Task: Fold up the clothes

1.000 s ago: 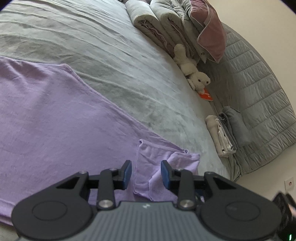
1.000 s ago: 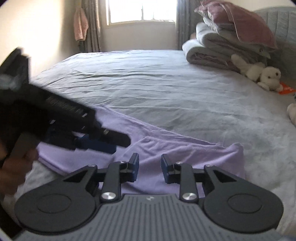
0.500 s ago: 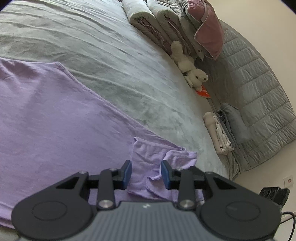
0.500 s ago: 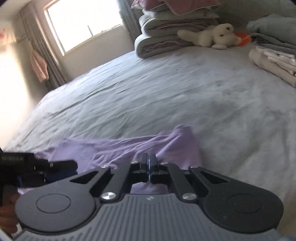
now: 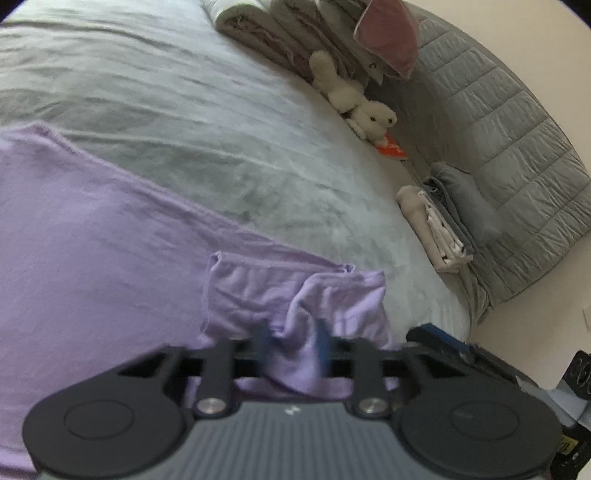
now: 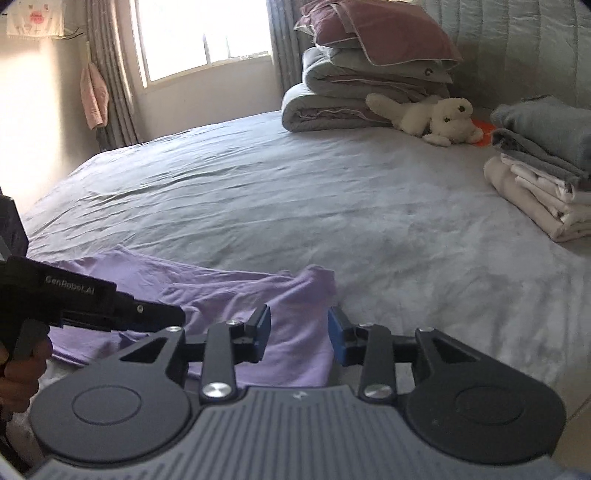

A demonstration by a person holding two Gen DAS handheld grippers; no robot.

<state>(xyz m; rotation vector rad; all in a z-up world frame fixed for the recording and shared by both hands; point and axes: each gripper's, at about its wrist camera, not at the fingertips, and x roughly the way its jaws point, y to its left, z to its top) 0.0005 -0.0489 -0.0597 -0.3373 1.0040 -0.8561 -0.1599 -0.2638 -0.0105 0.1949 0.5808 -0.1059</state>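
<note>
A purple shirt [image 5: 92,240] lies spread on the grey bed [image 5: 221,110], its sleeve [image 5: 277,288] folded back and bunched at the near edge. My left gripper [image 5: 292,343] is closing its blurred jaws, and a raised fold of that sleeve is pinched between them. In the right wrist view the left gripper [image 6: 162,317] comes in from the left, held by a hand [image 6: 18,369], with its tips on the shirt [image 6: 258,295]. My right gripper [image 6: 299,328] hovers just above the sleeve end with its jaws opening, and the pads grip nothing.
Folded quilts with a pink pillow [image 6: 351,92] are stacked at the head of the bed, with a white plush toy [image 6: 436,118] beside them. A pile of folded clothes [image 6: 535,184] sits at the right edge by the quilted headboard [image 5: 498,129]. A window [image 6: 203,33] is beyond.
The left jaws have gone from open around the sleeve to closing on a fold of it. The right jaws, shut half a second ago, now stand open, and that hand has swung right.
</note>
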